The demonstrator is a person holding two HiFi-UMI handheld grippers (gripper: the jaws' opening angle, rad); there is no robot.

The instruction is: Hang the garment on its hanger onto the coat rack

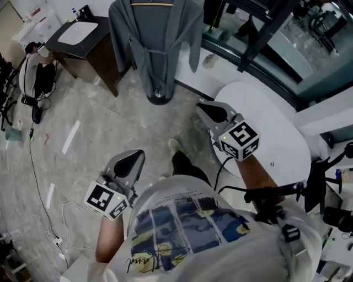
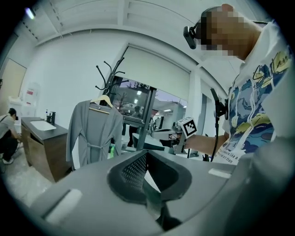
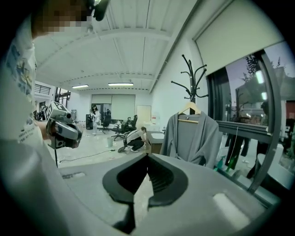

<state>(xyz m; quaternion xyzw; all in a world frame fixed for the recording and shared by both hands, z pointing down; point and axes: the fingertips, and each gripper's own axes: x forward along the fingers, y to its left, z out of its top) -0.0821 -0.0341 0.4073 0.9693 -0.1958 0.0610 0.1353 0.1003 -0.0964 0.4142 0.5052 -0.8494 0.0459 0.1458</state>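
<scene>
A grey robe (image 1: 157, 38) hangs on a wooden hanger (image 1: 151, 4) from the black coat rack, whose round base (image 1: 159, 98) stands on the floor ahead of me. The robe (image 2: 94, 131), its hanger (image 2: 102, 100) and the rack's hooks (image 2: 110, 76) also show in the left gripper view. In the right gripper view, the robe (image 3: 191, 136) and hanger (image 3: 190, 109) hang below the hooks (image 3: 191, 76). My left gripper (image 1: 135, 156) and right gripper (image 1: 207, 107) are held well short of the rack. Both are shut with nothing between the jaws, which meet at their tips.
A round white table (image 1: 276, 132) is under my right arm. A dark cabinet with a white sink (image 1: 83, 38) stands left of the rack, and a person (image 1: 36, 66) crouches beside it. Cables (image 1: 38, 182) run over the marble floor. A dark window frame (image 1: 259, 38) rises at the right.
</scene>
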